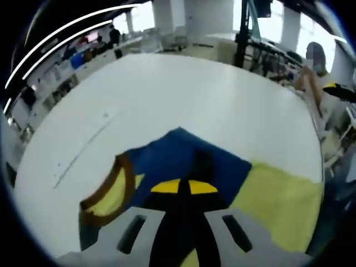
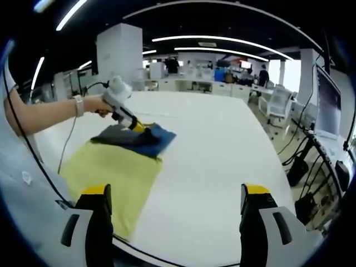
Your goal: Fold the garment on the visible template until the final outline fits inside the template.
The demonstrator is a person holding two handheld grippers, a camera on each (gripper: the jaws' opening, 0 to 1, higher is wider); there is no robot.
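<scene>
An open-plan office with strip lights, desks and a white pillar lay behind a broad white table (image 2: pixel 222 150), which took up most of both views. On the table's near-left part, as the right gripper view had it, lay the garment: a large pale yellow cloth panel (image 2: pixel 108 172) spread flat, with a smaller dark blue folded section (image 2: pixel 146 140) lying on its far end. In the left gripper view the blue section (image 1: pixel 183 156) sat just ahead of the jaws, a brown-trimmed collar (image 1: pixel 114 186) curling at its left and the yellow panel (image 1: pixel 278 200) running off to the right. No template outline could be made out on the table.

The left gripper (image 2: pixel 138 127), held in a person's hand (image 2: pixel 99 105), was down on the blue fold, its yellow tips close together and apparently pinching the cloth, though the blur left that uncertain. The right gripper (image 2: pixel 173 208) hung well back from the garment over the table's near edge, jaws wide apart and empty.

The garment's long axis ran from the blue end toward the right gripper's side, so the free yellow end lay nearer the right gripper, ahead and to its left; that looked the likely corner to lift next.
</scene>
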